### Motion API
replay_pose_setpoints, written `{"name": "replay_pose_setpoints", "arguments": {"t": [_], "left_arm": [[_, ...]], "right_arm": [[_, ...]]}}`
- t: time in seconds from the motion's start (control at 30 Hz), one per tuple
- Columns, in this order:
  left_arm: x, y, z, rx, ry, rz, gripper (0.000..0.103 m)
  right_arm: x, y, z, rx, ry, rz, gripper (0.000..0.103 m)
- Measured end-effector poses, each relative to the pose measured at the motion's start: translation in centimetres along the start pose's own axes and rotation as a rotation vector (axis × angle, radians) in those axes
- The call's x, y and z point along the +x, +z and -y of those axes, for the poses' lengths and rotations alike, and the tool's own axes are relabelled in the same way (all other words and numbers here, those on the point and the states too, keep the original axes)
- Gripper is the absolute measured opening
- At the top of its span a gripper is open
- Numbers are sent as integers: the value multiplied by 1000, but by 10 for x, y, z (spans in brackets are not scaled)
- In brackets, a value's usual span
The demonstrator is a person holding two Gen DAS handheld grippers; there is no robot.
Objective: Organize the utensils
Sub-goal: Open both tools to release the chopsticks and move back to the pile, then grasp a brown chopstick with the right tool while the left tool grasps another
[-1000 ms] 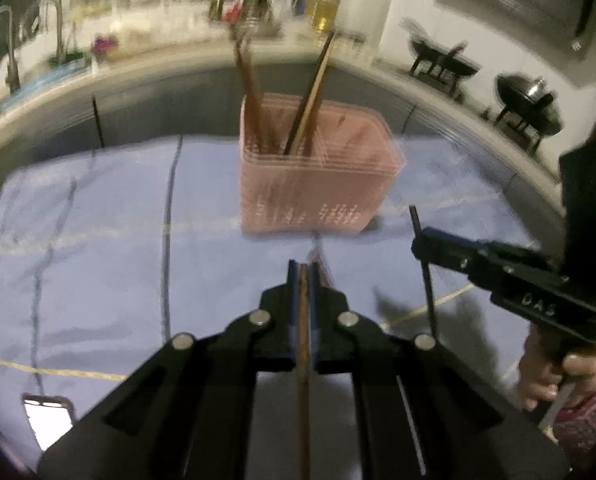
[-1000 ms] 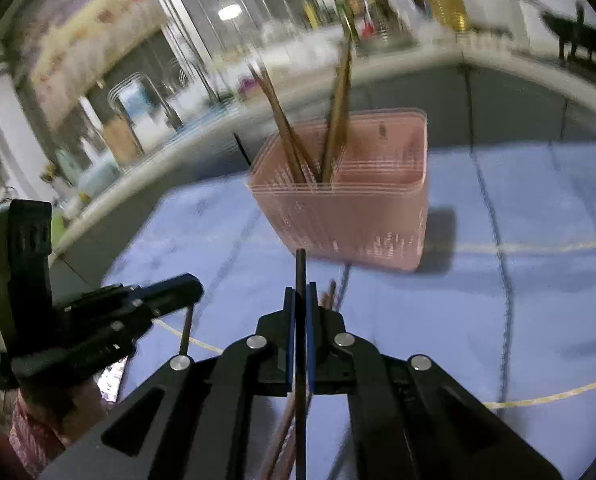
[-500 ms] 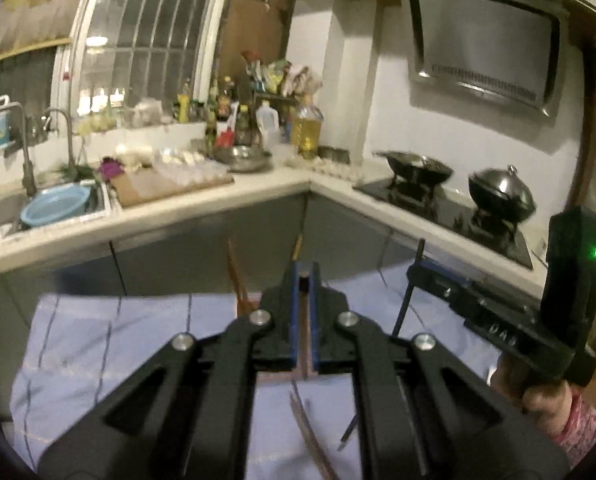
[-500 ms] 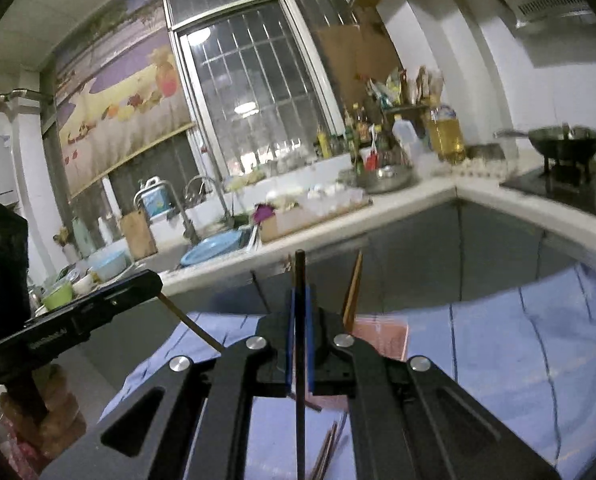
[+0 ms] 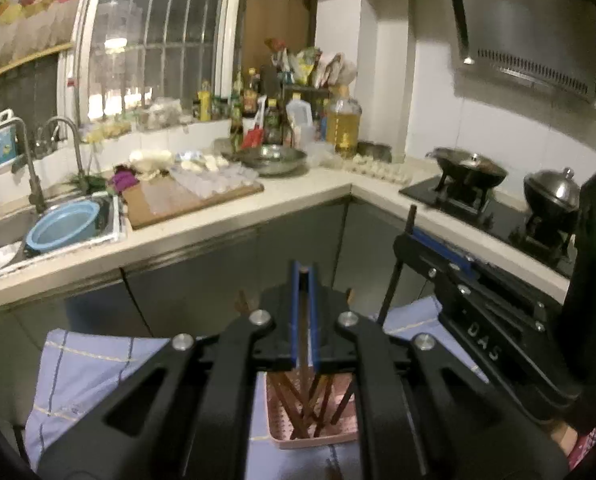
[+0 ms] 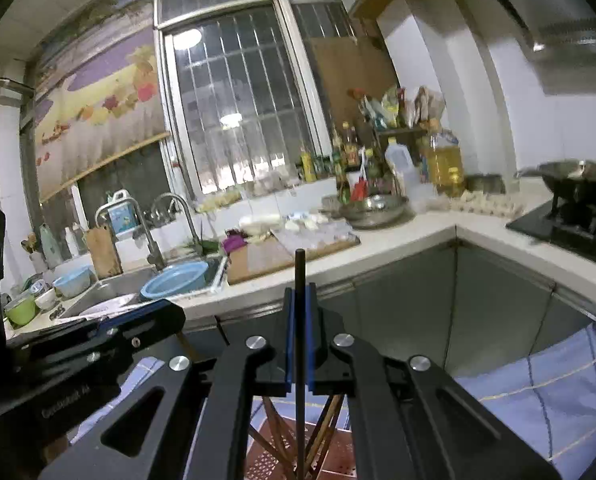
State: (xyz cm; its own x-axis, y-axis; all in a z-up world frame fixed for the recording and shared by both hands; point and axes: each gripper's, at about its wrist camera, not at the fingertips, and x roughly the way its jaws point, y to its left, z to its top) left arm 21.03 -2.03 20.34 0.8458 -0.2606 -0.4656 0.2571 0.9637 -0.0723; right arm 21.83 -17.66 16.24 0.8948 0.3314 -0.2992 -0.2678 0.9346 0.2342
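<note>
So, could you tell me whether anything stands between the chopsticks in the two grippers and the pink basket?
Nothing visible does. The left gripper holds a brown chopstick and the right gripper a black chopstick, both over the open basket, where only other chopsticks stand.

Home kitchen, sink, stove, counter

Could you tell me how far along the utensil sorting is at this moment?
Partly done: several brown chopsticks already stand in the pink basket. In hand: the left gripper is shut on a brown chopstick and the right gripper on a black chopstick, both above the basket. Left: dropping these two in. Whether more lie loose on the blue cloth is hidden.
</note>
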Motion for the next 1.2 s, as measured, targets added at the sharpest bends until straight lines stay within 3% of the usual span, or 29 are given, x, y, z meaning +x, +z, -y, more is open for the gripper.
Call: {"name": "replay_pose_setpoints", "arguments": {"t": [0.17,0.27,0.33,0.4,0.43,0.6,0.67,0.77,0.87,0.93,1.0,1.1,1.2], "left_arm": [[32,-25,0,4,-18,-99,5],[37,-34,-1,-19,-20,-137,18],[27,-32,-3,-36,-22,-113,20],[5,-24,-3,-51,-34,-65,20],[-8,-20,-2,-56,-37,-35,20],[-85,-14,4,-75,-102,105,20],[-114,-30,5,-68,-128,146,20],[-136,-65,3,-66,-155,144,20],[-135,-124,0,-63,-143,60,20],[-121,-175,-2,-64,-102,-46,20],[-102,-218,-4,-82,-103,-169,20],[-77,-273,-5,-104,-83,-339,20],[-70,-303,-7,-131,-80,-417,20]], "right_arm": [[22,-29,8,29,29,-109,6],[23,-36,10,70,47,-161,10],[13,-33,6,85,57,-147,17],[-5,-22,2,94,68,-100,34],[-16,-16,-2,91,77,-71,37],[-80,-1,-18,88,139,22,37],[-104,-11,-21,88,152,27,37],[-129,-55,-23,76,152,-45,37],[-131,-130,-20,75,104,-226,37],[-124,-194,-16,93,64,-402,29],[-119,-235,-13,132,55,-515,23],[-117,-277,-19,133,33,-613,22],[-117,-293,-34,78,20,-643,22]]}}
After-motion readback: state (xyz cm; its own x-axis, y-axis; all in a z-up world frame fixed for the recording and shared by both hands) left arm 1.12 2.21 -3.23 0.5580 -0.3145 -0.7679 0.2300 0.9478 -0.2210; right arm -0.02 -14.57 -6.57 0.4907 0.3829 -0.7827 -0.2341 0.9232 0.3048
